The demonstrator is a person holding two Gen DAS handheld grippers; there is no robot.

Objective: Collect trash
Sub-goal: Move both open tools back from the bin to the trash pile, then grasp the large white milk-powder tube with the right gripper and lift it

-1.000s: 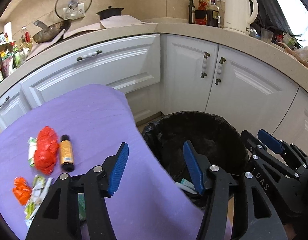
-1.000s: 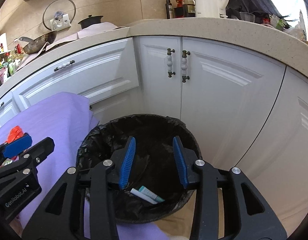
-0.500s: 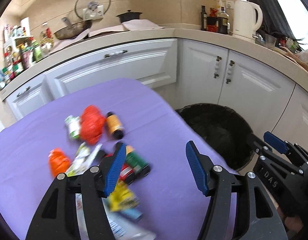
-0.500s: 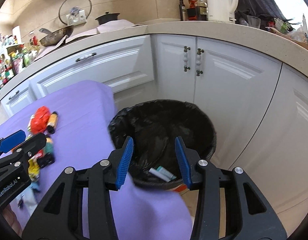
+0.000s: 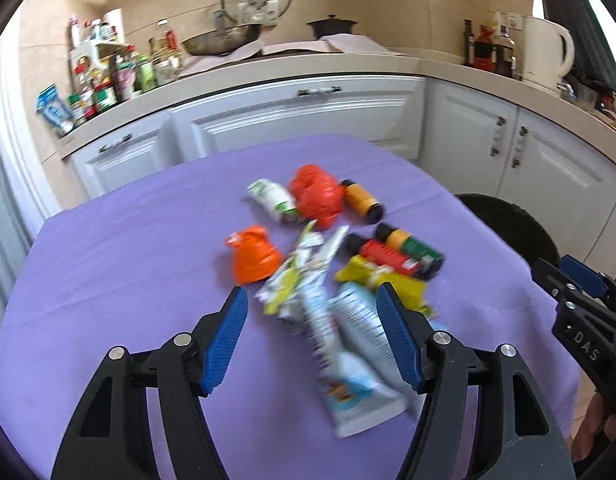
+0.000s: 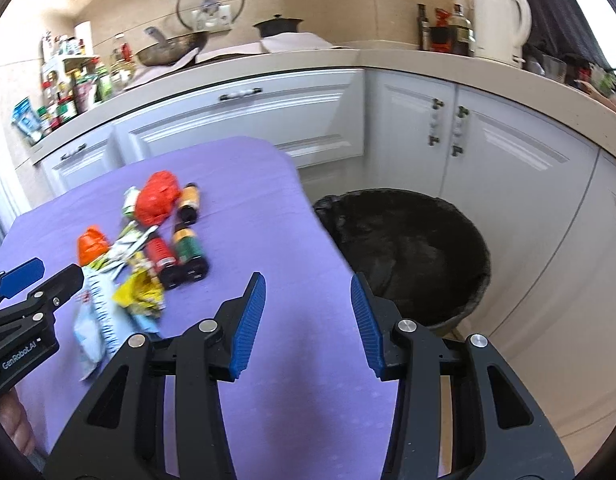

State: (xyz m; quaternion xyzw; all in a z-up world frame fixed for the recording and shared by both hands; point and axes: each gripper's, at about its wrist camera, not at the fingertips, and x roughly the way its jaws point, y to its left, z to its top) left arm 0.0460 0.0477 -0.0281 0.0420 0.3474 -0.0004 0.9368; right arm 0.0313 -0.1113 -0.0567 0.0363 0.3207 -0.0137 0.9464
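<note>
A pile of trash lies on the purple-covered table point(image 5: 128, 260): a red crumpled bag point(image 5: 317, 196), an orange crumpled piece point(image 5: 252, 256), small bottles point(image 5: 404, 252), a yellow wrapper point(image 5: 388, 280) and a pale blue tube point(image 5: 360, 352). My left gripper point(image 5: 312, 336) is open and empty, just above the near end of the pile. My right gripper point(image 6: 304, 316) is open and empty over the table's right edge, beside the black-lined trash bin point(image 6: 408, 248). The pile also shows in the right wrist view point(image 6: 148, 248).
White kitchen cabinets point(image 5: 292, 116) curve behind the table and bin. The counter above holds a pan point(image 5: 224, 42), bottles point(image 5: 108, 80) and a white kettle point(image 5: 548, 52). The bin point(image 5: 504, 224) stands on the floor off the table's right corner.
Both grippers have swung left from over the bin to the table. The left one now hangs over the trash pile. Both stay open and empty.
</note>
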